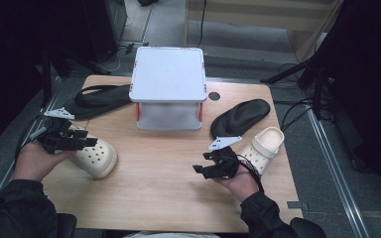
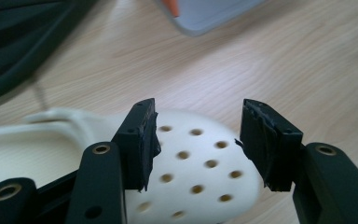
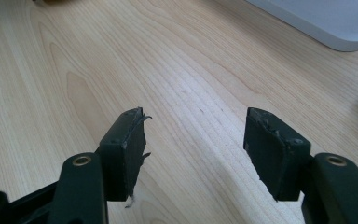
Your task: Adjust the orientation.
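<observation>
A cream perforated clog [image 1: 96, 157] lies at the table's left, toe toward the middle. My left gripper [image 1: 90, 142] hovers just over it and stands open. In the left gripper view the clog's holed toe [image 2: 200, 186] shows below and between the two black pads, which do not touch it. A second cream clog [image 1: 267, 144] lies at the right, just beyond my right gripper [image 1: 202, 166]. The right gripper [image 3: 196, 149] is open over bare wood with nothing between its jaws.
A white lidded box [image 1: 168, 87] with orange latches stands at the back middle of the wooden table [image 1: 158, 198]. One black flip-flop [image 1: 96, 99] lies to its left and another [image 1: 240, 116] to its right. Dark stands and cables surround the table.
</observation>
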The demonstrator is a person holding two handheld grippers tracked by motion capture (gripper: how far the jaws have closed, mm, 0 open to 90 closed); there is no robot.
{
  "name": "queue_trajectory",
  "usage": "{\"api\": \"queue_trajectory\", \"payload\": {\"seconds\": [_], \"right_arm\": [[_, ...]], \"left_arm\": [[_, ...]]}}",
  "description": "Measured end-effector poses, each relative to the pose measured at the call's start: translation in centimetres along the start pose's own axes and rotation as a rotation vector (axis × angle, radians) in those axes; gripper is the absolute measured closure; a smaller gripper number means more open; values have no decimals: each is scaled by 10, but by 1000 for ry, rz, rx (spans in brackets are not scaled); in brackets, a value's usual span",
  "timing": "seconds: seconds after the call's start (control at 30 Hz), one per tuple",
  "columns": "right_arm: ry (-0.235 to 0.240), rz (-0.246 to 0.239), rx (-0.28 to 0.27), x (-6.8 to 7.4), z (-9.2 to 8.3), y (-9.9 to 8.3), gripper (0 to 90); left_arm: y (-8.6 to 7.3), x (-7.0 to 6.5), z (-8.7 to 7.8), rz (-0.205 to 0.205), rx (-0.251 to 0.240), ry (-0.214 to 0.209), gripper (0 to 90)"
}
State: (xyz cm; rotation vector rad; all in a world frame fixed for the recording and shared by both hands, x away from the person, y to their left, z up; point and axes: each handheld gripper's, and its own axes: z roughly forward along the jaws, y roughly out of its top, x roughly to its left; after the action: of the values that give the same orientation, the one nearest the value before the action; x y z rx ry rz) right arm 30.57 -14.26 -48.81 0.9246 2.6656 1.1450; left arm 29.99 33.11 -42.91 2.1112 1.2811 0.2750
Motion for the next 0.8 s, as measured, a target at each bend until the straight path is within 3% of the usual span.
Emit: {"api": "queue_trajectory", "payload": {"seconds": [0.1,0.2,0.37,0.4,0.5,0.6,0.63,0.73,0.77,0.8], "right_arm": [[1,-2,5,0,1,0,390],[3,-4,7,0,2,0,388],[2,-4,13,1,2,0,387],[2,-4,13,1,2,0,387],[1,-4,16,1,3,0,387],[2,-7,16,2,3,0,388],[-1,-5,15,2,3,0,387],[0,-1,14,1,3,0,387],[0,-4,14,1,3,0,387],[0,-4,14,1,3,0,387]], "left_arm": [[-4,11,-4,-19,7,34,465],[-8,22,-9,-46,-23,21,480],[-13,29,-10,-61,8,69,456],[-13,31,-4,-54,35,93,456],[-15,33,5,-52,61,101,452],[-18,35,18,-51,86,71,453],[-19,37,23,-69,77,26,456],[-19,39,25,-79,75,0,470],[-20,40,27,-81,73,-32,489],[-20,40,27,-81,73,-32,528]]}}
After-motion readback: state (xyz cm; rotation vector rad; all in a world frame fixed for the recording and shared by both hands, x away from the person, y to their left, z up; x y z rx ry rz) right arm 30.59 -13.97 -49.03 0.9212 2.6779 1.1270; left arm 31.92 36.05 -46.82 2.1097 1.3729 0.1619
